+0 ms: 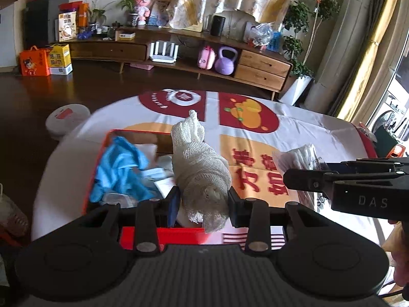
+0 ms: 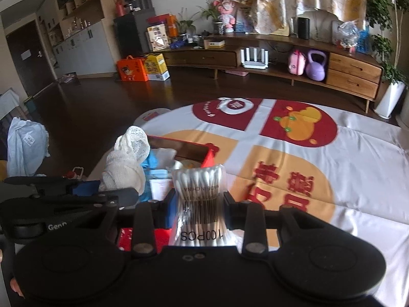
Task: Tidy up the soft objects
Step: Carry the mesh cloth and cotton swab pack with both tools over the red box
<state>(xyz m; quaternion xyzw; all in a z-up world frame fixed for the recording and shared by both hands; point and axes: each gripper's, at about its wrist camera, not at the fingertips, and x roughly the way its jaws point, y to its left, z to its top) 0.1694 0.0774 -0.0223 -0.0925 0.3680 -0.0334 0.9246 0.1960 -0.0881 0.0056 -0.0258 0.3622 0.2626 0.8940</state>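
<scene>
The work surface is a round table [image 2: 358, 158] covered by a white cloth printed with red and orange panels and large red characters. It stands on a dark, glossy wood floor [image 2: 102, 102]. Behind it, a long low wooden sideboard [image 2: 352, 69] carries a white router [image 2: 254, 57], a pink case and a purple kettlebell [image 2: 316, 67]. Cream patterned curtains hang above; potted plants stand at the right. A white disc-shaped robot vacuum [image 1: 67, 120] lies on the floor beside the table.

A red open-topped box [image 1: 102, 151] sits at the left part of the table. It contains a crumpled blue cloth [image 1: 120, 168], white packets and other small items too blurred to identify.

The left tool [image 1: 203, 199] is closed narrowly on a roll of white gauze bandage [image 1: 202, 168]. The gauze is open-weave, soft and loosely wound, with a loose end pointing upward. It is held above the right edge of the box.

The right tool [image 2: 198, 204] is closed narrowly on a clear plastic pack of cotton swabs [image 2: 198, 194]. The pack bears a barcode and "100PCS" lettering; the white swab tips are bunched at the far end. It is held above the table just right of the box, beside the left tool.
</scene>
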